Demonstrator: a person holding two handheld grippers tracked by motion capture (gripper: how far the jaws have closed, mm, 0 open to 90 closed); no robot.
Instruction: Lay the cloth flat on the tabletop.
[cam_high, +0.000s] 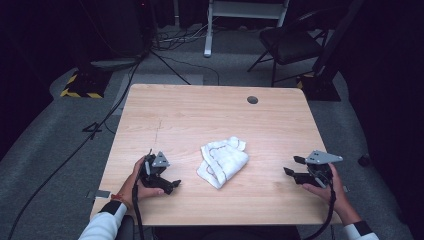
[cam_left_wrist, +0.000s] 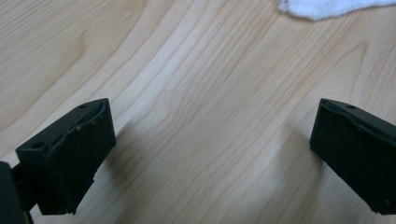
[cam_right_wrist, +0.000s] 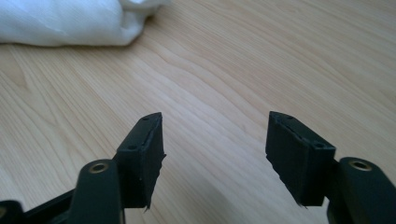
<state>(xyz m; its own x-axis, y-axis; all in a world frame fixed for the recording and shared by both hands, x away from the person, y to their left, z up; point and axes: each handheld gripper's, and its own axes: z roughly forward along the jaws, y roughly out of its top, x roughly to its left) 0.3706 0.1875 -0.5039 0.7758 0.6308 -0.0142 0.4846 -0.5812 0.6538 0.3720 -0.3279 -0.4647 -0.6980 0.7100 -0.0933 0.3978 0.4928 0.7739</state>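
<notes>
A crumpled white cloth (cam_high: 223, 161) lies in the middle of the light wooden counter (cam_high: 200, 115). The left tongs (cam_high: 170, 185) and right tongs (cam_high: 292, 165) rest on each side, both open wide, holding nothing.

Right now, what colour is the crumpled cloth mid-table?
White, with a thin reddish line along its edge; the cloth shows best in the high view.

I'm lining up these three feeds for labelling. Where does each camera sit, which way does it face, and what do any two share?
High view: above the person's side, facing forward and down on the table; both hands, left gripper, right gripper.
Left gripper view: on that gripper, facing bare wood between open jaws.
Right gripper view: likewise, jaws open.
All share the white cloth, at the top edge of both gripper views.
</notes>
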